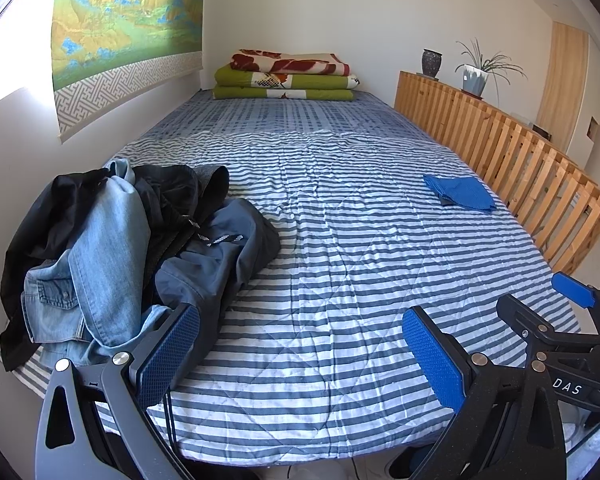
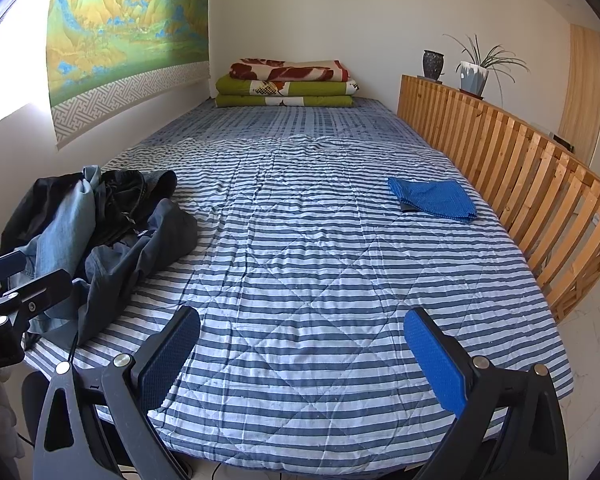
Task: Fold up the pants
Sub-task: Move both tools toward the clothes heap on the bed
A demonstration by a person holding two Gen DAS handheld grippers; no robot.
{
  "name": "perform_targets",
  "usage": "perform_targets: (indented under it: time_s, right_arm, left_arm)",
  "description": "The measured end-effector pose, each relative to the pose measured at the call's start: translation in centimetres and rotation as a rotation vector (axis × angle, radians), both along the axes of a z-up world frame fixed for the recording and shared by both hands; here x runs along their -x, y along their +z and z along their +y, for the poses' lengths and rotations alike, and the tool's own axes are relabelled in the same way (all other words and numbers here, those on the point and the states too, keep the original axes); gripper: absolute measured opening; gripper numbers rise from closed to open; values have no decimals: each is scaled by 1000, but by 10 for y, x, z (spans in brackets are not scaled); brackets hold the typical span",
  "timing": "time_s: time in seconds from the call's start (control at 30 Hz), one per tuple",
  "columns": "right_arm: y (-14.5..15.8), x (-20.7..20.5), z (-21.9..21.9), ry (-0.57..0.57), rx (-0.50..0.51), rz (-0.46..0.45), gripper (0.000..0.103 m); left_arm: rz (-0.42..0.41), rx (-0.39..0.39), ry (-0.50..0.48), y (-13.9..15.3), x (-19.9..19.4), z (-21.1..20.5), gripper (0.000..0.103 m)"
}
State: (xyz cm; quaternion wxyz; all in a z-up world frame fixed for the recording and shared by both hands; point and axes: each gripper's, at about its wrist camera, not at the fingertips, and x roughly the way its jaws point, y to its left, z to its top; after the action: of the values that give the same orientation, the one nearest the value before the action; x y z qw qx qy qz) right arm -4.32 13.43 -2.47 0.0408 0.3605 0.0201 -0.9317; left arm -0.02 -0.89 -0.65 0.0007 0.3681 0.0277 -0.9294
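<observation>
A heap of clothes [image 1: 132,252] lies at the bed's near left: light blue jeans [image 1: 104,240], dark grey-blue pants [image 1: 216,256] with a drawstring, and black garments. The same heap [image 2: 100,232] shows at left in the right wrist view. A folded blue garment [image 1: 462,192] [image 2: 434,198] rests flat near the right rail. My left gripper [image 1: 300,356] stands open over the bed's near edge, its left finger beside the heap, nothing between the pads. My right gripper [image 2: 300,356] is open over the striped quilt, holding nothing; it also shows at far right in the left wrist view [image 1: 540,304].
The striped quilt [image 2: 308,264] covers the bed. Folded blankets [image 1: 288,76] are stacked at the far end. A wooden slatted rail [image 2: 520,160] runs along the right side, with a vase [image 2: 433,65] and a potted plant [image 2: 476,70] on top. A wall with a landscape hanging [image 1: 128,28] borders the left.
</observation>
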Motion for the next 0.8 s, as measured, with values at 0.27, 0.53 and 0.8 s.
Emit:
perform_targets:
  time_s: [0.27, 0.53, 0.8]
  right_arm:
    - [-2, 2, -4, 2, -2, -2, 100]
    - [-1, 5, -8, 12, -4, -4, 100]
    - [0, 7, -10, 15, -6, -6, 100]
  left_arm:
    - [11, -2, 4, 1, -1, -5, 103]
    - [5, 1, 5, -1, 1, -7, 103]
    - [4, 0, 10, -2, 4, -10, 103]
